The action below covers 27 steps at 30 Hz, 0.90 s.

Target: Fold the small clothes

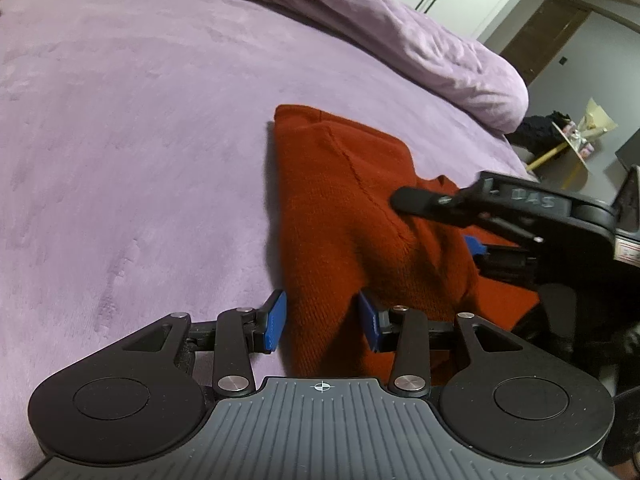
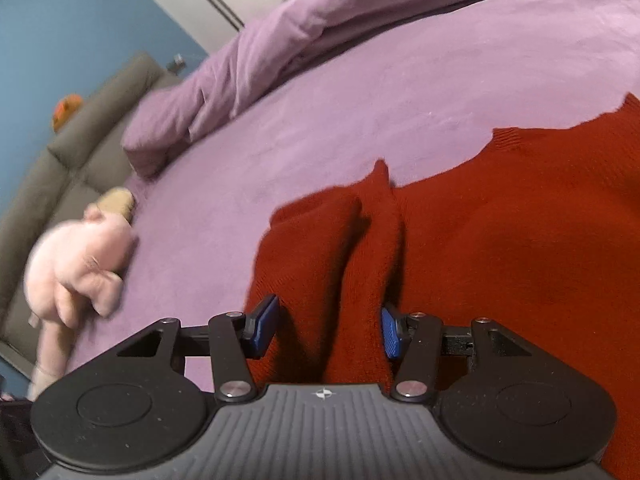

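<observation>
A red knitted garment (image 1: 352, 216) lies partly folded on the purple bed sheet (image 1: 120, 140). My left gripper (image 1: 322, 322) is open, its blue pads on either side of the garment's near edge. My right gripper (image 2: 326, 328) is open too, with a raised ridge of the same red garment (image 2: 500, 240) between its blue pads. The right gripper also shows in the left wrist view (image 1: 480, 216), resting over the garment's right side.
A bunched purple duvet (image 1: 400, 32) lies along the far side of the bed. A pink plush toy (image 2: 76, 268) lies at the bed's left edge beside a grey sofa (image 2: 80, 140). Clutter (image 1: 568, 136) stands beyond the bed's right edge.
</observation>
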Available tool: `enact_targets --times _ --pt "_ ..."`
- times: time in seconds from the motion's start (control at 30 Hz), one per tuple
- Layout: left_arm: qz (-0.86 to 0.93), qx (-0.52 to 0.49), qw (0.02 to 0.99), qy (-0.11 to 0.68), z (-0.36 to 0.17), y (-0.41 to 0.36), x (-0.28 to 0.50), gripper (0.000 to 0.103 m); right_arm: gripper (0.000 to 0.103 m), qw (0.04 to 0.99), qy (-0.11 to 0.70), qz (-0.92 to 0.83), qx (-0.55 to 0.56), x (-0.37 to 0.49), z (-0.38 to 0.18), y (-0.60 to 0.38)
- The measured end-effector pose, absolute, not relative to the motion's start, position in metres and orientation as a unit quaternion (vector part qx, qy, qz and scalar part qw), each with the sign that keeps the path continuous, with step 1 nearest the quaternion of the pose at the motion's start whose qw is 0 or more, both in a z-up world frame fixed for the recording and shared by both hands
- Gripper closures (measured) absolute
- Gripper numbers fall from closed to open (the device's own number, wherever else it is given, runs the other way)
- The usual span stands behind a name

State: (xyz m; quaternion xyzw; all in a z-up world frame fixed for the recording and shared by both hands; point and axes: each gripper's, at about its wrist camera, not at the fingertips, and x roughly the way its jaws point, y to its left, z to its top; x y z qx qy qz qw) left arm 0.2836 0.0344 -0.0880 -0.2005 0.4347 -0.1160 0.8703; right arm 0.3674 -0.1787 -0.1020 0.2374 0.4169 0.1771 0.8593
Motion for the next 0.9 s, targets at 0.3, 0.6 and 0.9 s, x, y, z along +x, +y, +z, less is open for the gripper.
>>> enact_targets --times 0.3,0.6,0.9 --pt "-0.111 -0.205 0.871 0.432 -0.081 0.035 0.276 0.06 0.091 0.905 0.382 0.155 0.103 0.36 -0.087 -0.142" --pt "-0.132 -0.172 0.882 0.419 -0.064 0.017 0.264 0.06 0.092 0.953 0.293 0.08 -0.017 0.309 -0.053 -0.166" --pt "-0.179 -0.167 0.851 0.465 -0.083 -0.029 0.282 0.056 0.092 0.933 0.352 0.013 0.079 0.307 -0.109 -0.245"
